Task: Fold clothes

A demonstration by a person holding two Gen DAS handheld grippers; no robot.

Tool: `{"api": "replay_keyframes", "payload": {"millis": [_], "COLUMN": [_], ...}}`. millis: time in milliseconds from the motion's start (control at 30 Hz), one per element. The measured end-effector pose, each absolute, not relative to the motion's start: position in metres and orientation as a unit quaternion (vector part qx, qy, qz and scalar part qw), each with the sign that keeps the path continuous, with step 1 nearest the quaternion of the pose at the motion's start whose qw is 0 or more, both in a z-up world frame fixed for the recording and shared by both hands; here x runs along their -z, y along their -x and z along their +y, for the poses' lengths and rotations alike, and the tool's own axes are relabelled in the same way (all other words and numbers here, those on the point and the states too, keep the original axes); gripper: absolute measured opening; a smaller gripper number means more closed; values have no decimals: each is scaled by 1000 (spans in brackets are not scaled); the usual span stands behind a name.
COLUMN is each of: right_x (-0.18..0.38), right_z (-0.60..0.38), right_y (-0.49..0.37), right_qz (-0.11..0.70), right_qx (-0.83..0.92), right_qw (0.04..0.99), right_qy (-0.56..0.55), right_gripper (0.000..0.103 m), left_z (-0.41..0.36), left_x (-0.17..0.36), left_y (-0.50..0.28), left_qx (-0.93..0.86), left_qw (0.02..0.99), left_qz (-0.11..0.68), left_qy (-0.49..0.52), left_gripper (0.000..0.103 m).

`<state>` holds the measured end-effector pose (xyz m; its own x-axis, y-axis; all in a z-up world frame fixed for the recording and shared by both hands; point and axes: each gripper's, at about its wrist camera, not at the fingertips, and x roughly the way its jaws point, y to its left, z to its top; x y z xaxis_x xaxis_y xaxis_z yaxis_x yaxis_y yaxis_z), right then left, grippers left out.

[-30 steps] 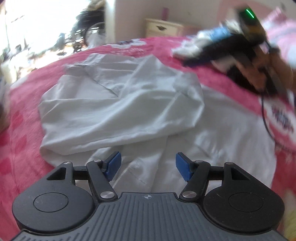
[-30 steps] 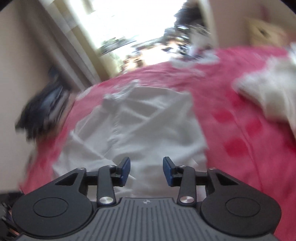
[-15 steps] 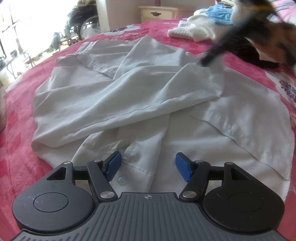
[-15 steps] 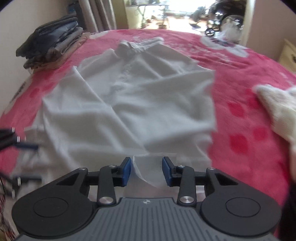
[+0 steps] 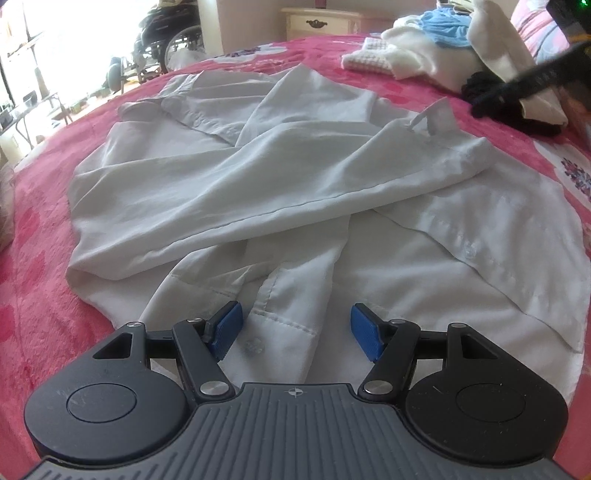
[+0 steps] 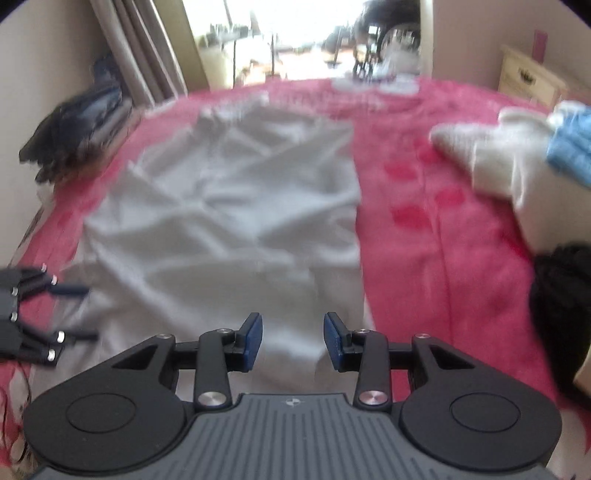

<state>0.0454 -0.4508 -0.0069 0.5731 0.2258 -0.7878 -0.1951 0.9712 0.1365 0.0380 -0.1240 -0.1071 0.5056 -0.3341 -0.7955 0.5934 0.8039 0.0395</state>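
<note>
The white shirt (image 5: 295,177) lies spread on the pink bed (image 5: 33,236), both sleeves crossed over its body: mid-fold. Left gripper (image 5: 295,328) and right gripper (image 6: 293,339) hover at its hem, jaws released, empty. Next, likely pinching the hem and folding toward the collar.

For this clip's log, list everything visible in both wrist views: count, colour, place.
White button-up cotton shirt: one, white, spread on the bed, sleeves folded across.
Pink floral bedspread: one, pink-red, under everything.
Heap of white and blue laundry: one heap, far right of the bed.
Black garment: one, black, right edge.
Stack of dark folded clothes: one, grey-black, far left by the curtain.
Cream wooden nightstand: one, beyond the bed.
Wheelchair: one, dark, by the bright doorway.
Left claw: blue pads, open over the shirt hem.
Right claw: blue pads, open.
</note>
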Motion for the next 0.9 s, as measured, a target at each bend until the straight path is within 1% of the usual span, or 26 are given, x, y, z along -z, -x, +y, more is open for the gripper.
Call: {"api": "replay_keyframes", "payload": {"millis": [67, 133, 200, 267, 300, 767, 900], "right_x": [6, 4, 2, 7, 11, 38, 24], "right_z": [-447, -445, -442, -436, -433, -411, -402], "right_y": [-56, -68, -79, -88, -91, -55, -59], "right_qz": [424, 406, 388, 388, 392, 379, 355], "right_qx": [-105, -99, -106, -115, -118, -144, -172], "right_qw": [900, 909, 915, 914, 912, 907, 914], "right_qy": [10, 10, 7, 15, 22, 114, 94], "right_gripper": [40, 40, 39, 32, 31, 31, 31], "left_z": [-123, -122, -120, -119, -118, -113, -110], "left_x": [106, 105, 105, 106, 106, 111, 110], "left_y": [-37, -37, -37, -38, -39, -42, -41], "left_qx": [269, 267, 263, 258, 256, 249, 247], "left_qw": [855, 856, 857, 858, 859, 860, 860], "left_qz": [416, 415, 415, 417, 418, 422, 424], "left_qy": [-155, -155, -155, -153, -152, -143, -138], "left_gripper": [65, 65, 65, 65, 65, 66, 66]}}
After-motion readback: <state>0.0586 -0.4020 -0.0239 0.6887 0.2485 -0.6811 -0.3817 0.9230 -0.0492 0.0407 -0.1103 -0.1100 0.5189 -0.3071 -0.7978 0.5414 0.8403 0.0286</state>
